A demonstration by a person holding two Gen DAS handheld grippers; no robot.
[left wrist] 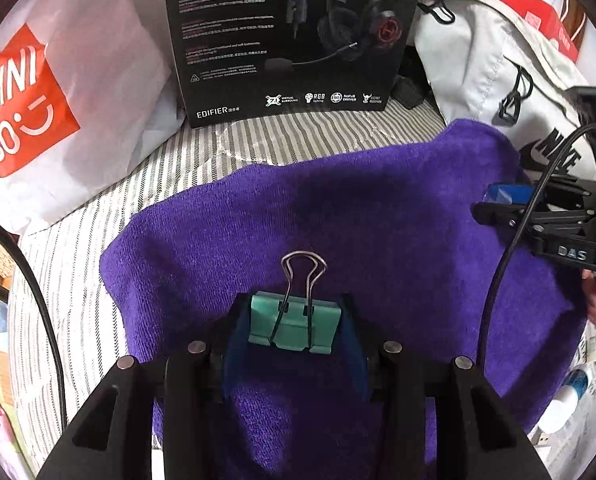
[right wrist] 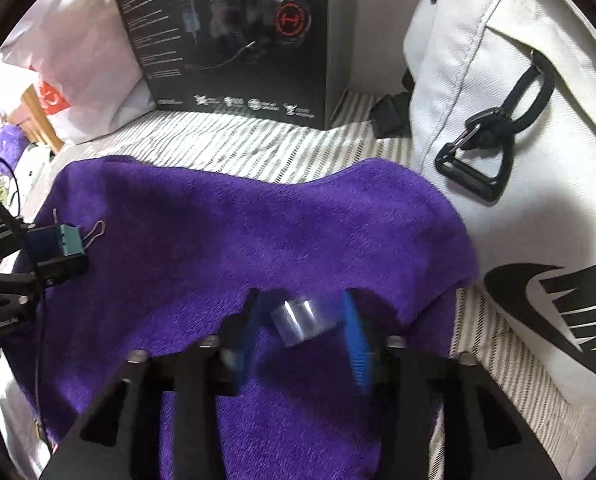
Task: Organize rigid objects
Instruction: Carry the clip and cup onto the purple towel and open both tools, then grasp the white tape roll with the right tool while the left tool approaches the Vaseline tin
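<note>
A purple towel [left wrist: 338,216] [right wrist: 218,236] is spread on striped bedding. My left gripper [left wrist: 294,308] is shut on a green binder clip [left wrist: 294,326], whose wire handle points away from me over the towel. The right wrist view shows that gripper [right wrist: 64,248] and the clip [right wrist: 72,240] at the towel's left edge. My right gripper [right wrist: 302,308] is open. A small clear shiny object [right wrist: 302,320], blurred, lies between its blue pads [right wrist: 356,344] with a gap on each side. In the left wrist view the right gripper [left wrist: 494,200] reaches in from the right, and the clear object is hidden.
A black headset box [left wrist: 290,36] [right wrist: 226,40] stands behind the towel. A white Miniso bag [left wrist: 38,112] lies at the left. A white Nike bag [right wrist: 518,160] [left wrist: 498,64] crowds the right side. A black cable [left wrist: 510,240] hangs over the towel. A white bottle [left wrist: 562,404] lies at lower right.
</note>
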